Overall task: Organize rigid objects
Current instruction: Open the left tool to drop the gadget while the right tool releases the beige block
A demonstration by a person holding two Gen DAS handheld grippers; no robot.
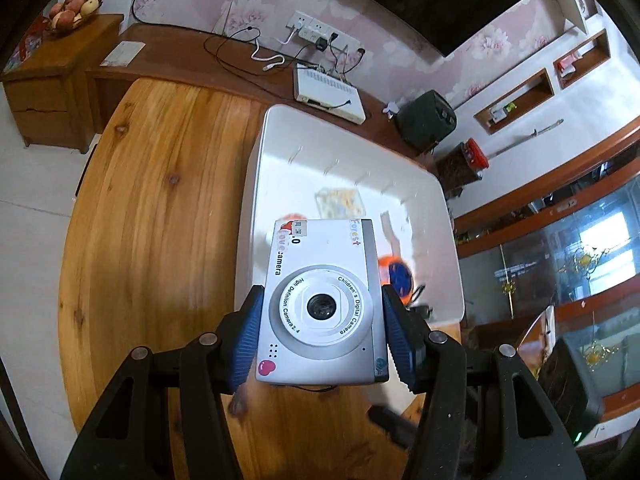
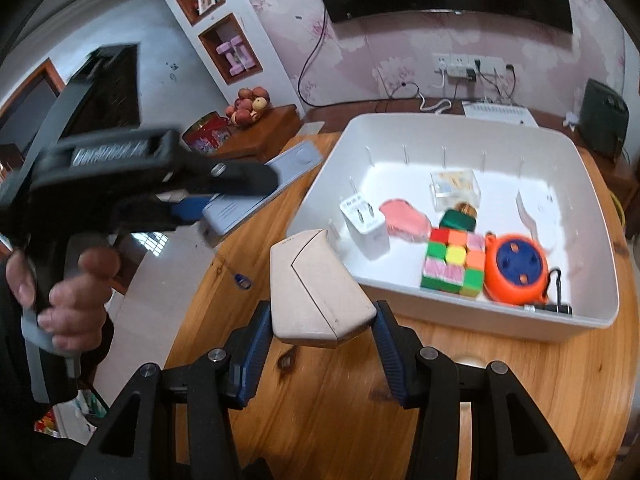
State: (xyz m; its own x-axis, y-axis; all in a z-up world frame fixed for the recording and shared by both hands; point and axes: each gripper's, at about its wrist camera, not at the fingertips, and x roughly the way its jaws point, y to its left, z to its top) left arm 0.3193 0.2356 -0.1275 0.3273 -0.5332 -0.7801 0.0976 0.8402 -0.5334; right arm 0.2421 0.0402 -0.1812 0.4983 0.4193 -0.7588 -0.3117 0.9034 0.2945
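1. Your left gripper is clamped on a silver toy camera. The blue pads press on its 2 sides, and the lens looks back at you.
2. In the left wrist view, the camera hangs above the near end of the white bin. The bin sits on the round wooden table and runs off toward 12 o'clock.
3. Your right gripper is clamped on a cream, wedge-shaped thing. You cannot tell what it is. It sticks up toward 12 o'clock from the pads.
4. In the right wrist view, the white bin lies at 1 o'clock from the cream thing, with its near corner just behind it.
5. Inside the bin you can see a white plug, a pink thing, a clear box, a colour cube and an orange round thing. The cube and the orange thing sit just beside each other.
6. At 9 o'clock in that view, your left hand grips the left gripper's handle.
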